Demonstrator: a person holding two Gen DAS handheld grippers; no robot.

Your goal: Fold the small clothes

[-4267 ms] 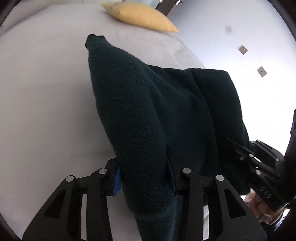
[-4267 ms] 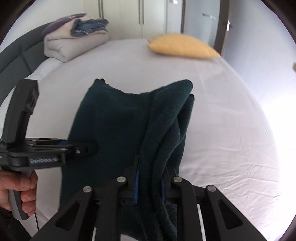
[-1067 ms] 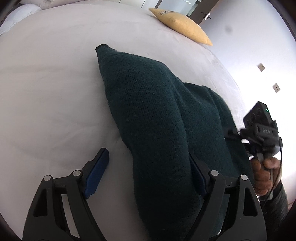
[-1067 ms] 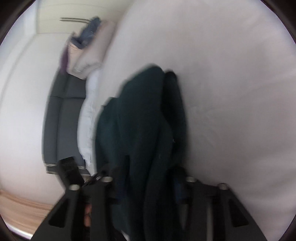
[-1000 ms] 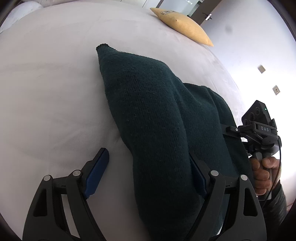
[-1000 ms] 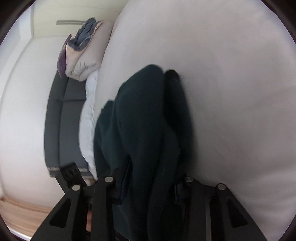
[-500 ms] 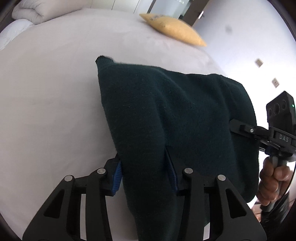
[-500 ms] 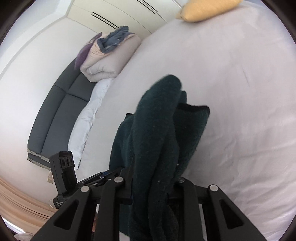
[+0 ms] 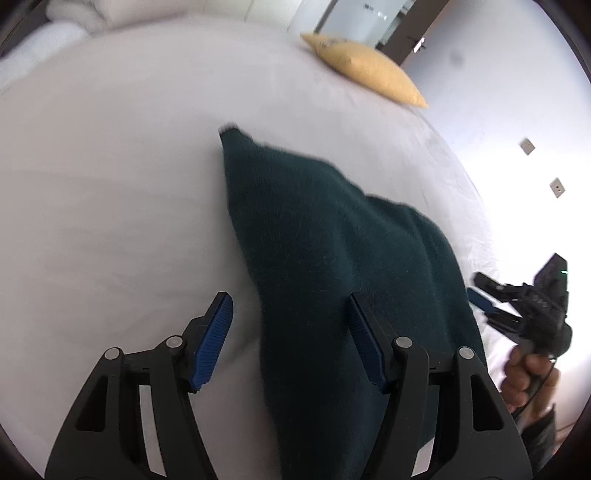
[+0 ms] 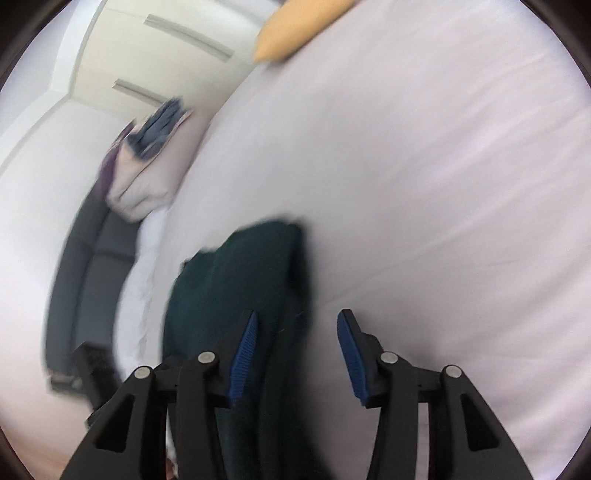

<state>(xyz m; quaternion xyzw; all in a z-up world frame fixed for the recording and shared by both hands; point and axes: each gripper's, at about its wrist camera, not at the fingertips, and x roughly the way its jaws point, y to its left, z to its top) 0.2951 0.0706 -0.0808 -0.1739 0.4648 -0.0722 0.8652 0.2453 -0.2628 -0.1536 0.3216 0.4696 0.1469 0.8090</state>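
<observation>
A dark green knitted garment (image 9: 332, 258) lies folded on the white bed (image 9: 110, 184). My left gripper (image 9: 290, 339) is open, its blue pads apart; the garment's near edge lies between them, not pinched. In the right wrist view the same garment (image 10: 240, 295) lies on the sheet, blurred. My right gripper (image 10: 295, 350) is open, the garment's edge passing between its left pad and the gap. The right gripper also shows at the right edge of the left wrist view (image 9: 524, 306), held by a hand, just off the garment's right side.
A yellow pillow (image 9: 365, 74) lies at the far end of the bed; it also shows in the right wrist view (image 10: 295, 33). A rolled duvet with clothes on top (image 10: 147, 166) sits by a dark grey headboard (image 10: 92, 266). White wardrobe doors (image 10: 166, 55) stand behind.
Both grippers were shut on the garment half a second ago and have opened. The garment has dropped and lies flatter on the bed. The right gripper has swung and pulled off to the side.
</observation>
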